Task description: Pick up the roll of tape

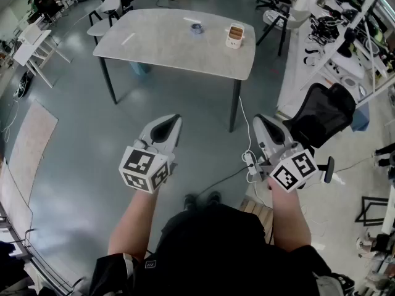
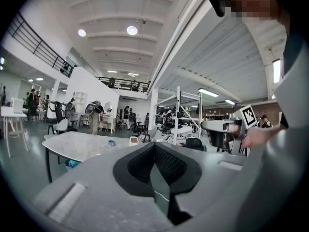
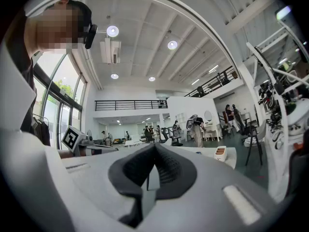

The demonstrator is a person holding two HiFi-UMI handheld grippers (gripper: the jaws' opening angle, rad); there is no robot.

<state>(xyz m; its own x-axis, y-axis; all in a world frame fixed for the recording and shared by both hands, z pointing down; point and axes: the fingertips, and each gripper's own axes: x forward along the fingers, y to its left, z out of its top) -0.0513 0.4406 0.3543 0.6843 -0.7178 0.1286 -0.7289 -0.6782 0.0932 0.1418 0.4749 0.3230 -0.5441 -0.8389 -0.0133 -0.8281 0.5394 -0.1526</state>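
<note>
Tape [image 1: 196,28] on table [image 1: 154,48], 12 o'clock of grippers. Judged light, stiff, non-fragile; grip across ring wall. Left gripper [image 1: 174,122] and right gripper [image 1: 261,123] are closed, empty.

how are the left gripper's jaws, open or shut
Shut: the left gripper shows its jaws meeting at the tips, with nothing between them.
</note>
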